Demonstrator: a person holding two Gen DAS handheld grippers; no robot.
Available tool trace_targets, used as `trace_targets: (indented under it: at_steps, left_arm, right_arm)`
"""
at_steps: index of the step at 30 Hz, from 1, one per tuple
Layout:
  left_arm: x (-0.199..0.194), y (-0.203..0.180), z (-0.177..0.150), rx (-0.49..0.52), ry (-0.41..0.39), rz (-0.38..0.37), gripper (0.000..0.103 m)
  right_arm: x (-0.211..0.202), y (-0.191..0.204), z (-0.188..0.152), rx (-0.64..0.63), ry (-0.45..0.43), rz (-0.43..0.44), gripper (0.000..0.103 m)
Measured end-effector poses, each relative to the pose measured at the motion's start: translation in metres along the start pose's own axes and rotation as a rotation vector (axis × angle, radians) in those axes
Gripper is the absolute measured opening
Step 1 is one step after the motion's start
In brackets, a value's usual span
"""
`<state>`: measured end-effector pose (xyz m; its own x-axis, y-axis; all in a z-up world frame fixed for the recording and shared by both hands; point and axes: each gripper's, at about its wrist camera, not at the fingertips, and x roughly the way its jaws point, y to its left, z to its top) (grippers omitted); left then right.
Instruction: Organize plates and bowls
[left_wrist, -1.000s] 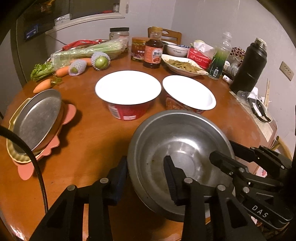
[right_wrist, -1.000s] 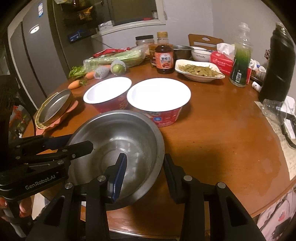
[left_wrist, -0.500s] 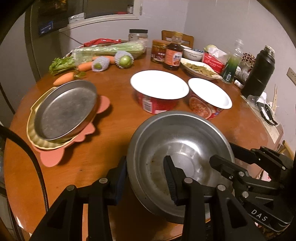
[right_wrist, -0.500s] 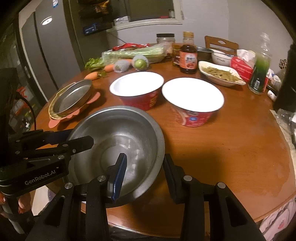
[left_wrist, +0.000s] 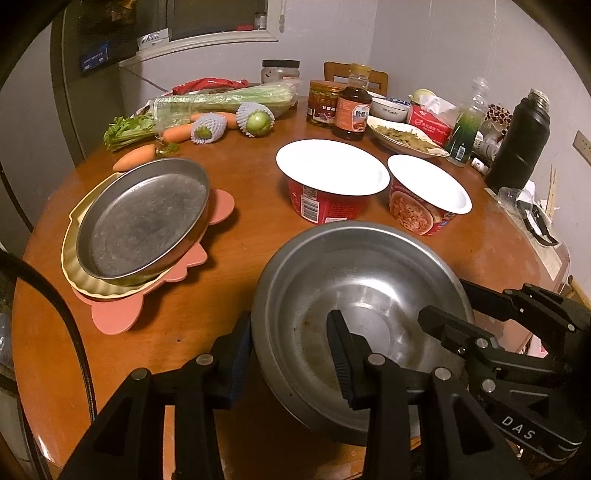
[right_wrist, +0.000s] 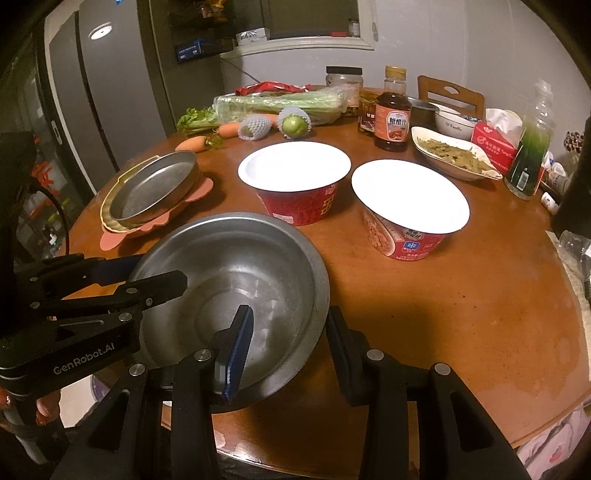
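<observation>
steel bowl (left_wrist: 364, 295) fills the lower centre of both views, at the near edge of the round table (left_wrist: 240, 236). left gripper (left_wrist: 291, 354) pinches its left rim, right gripper (right_wrist: 290, 339) its right rim. metal plate (left_wrist: 144, 218) sits stacked at left; two noodle cups (left_wrist: 332, 184) stand behind the bowl.

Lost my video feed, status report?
Left gripper and right gripper both clamped on steel bowl rim. Two red cup bowls directly ahead.

Black grippers (left_wrist: 291, 354), silver screws, "GenRobot.AI" and "DAS" lettering
</observation>
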<state>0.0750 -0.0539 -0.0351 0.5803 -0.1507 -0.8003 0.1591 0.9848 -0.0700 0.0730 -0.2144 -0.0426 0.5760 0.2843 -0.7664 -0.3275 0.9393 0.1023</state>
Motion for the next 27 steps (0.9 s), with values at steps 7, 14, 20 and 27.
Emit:
trace_targets:
  at_steps: [7,14,20,27]
  left_arm:
    - [0.000,0.003,0.002,0.002,-0.001,-0.027,0.042]
    - [-0.005,0.010,0.012,-0.018,-0.011,-0.041,0.043]
    - [-0.011,0.013,0.026,-0.013,-0.030,-0.027,0.044]
    - [-0.014,0.013,0.042,0.001,-0.039,-0.017,0.044]
  right_arm:
    - [0.000,-0.002,0.001,0.004,0.007,0.010,0.044]
    - [0.000,-0.017,0.004,0.091,0.020,0.058,0.044]
    - [-0.001,-0.027,0.012,0.127,0.014,0.068,0.044]
    - [-0.001,-0.030,0.029,0.155,0.010,0.086,0.045]
